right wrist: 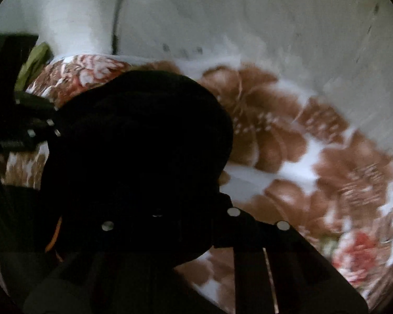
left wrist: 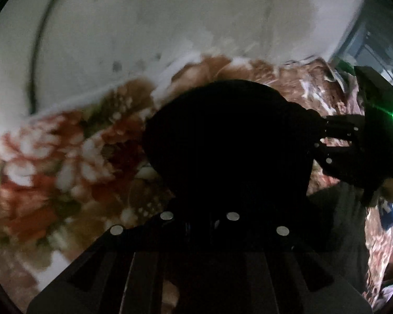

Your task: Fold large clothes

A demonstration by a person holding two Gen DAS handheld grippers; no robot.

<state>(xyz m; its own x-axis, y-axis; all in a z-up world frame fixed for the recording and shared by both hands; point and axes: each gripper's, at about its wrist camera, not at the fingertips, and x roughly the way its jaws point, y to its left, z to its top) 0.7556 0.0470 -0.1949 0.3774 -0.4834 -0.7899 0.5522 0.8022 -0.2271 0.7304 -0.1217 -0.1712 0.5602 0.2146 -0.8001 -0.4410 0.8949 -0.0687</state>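
A black garment (left wrist: pixel 228 141) hangs bunched in front of my left gripper (left wrist: pixel 222 204) and hides its fingertips. It looks held in the jaws. The same dark cloth (right wrist: pixel 138 151) fills the middle of the right wrist view and covers my right gripper (right wrist: pixel 175 209), which looks shut on it. In the left wrist view the right gripper (left wrist: pixel 325 141) reaches in from the right edge and meets the cloth's right side. In the right wrist view the left gripper (right wrist: pixel 39 128) shows at the left edge, touching the cloth.
A floral bedspread (left wrist: pixel 52 162) in brown, red and white lies under the garment; it also shows in the right wrist view (right wrist: pixel 288 144). A pale wall (left wrist: pixel 144 21) with a dark cable (left wrist: pixel 36 60) stands behind. A green item (right wrist: pixel 34 62) sits at the far left.
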